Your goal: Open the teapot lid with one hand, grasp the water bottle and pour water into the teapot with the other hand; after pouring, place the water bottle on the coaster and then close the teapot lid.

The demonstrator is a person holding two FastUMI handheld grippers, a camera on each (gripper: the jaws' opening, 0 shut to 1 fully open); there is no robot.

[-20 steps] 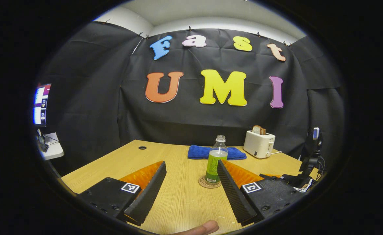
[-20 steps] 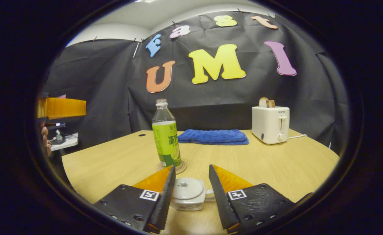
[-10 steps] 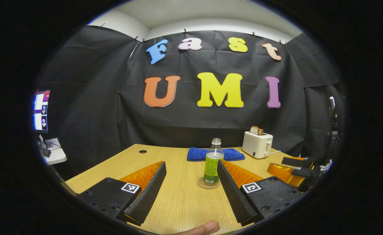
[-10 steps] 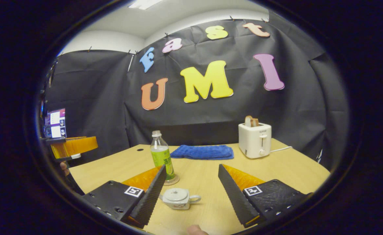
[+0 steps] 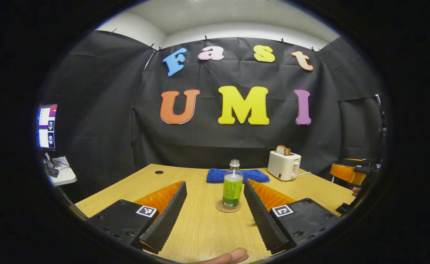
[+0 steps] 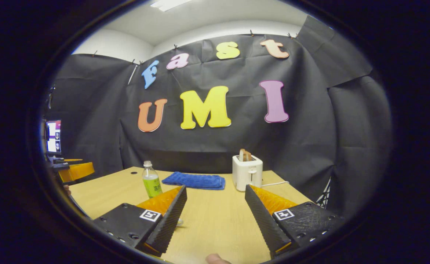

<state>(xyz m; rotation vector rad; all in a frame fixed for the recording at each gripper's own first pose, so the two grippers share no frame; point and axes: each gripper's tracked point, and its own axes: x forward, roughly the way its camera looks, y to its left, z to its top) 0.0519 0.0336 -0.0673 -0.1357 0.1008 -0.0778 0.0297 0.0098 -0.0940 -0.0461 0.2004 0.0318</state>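
Note:
A clear bottle with a green label (image 5: 232, 183) stands upright on a round coaster (image 5: 228, 207) at the table's middle. My left gripper (image 5: 214, 182) is open, well short of the bottle, nothing between its fingers. In the right gripper view the same bottle (image 6: 152, 181) stands far off at the left. My right gripper (image 6: 215, 187) is open and empty above the table. A pale sliver of the teapot (image 6: 179, 221) peeks out beside its left finger; the rest is hidden. Each gripper also appears far off: the right gripper (image 5: 347, 172), the left gripper (image 6: 73, 170).
A blue towel (image 5: 237, 175) lies at the back of the wooden table (image 5: 200, 227). A white toaster (image 5: 284, 165) with bread stands to its right. A monitor (image 5: 47, 126) and a small white side table (image 5: 64, 175) sit off the left edge. A fingertip (image 5: 229, 256) shows low down.
My right gripper widened, drew back from the lidded teapot and swung right, so the teapot slipped behind its left finger. My left gripper backed away a little; the bottle looks smaller.

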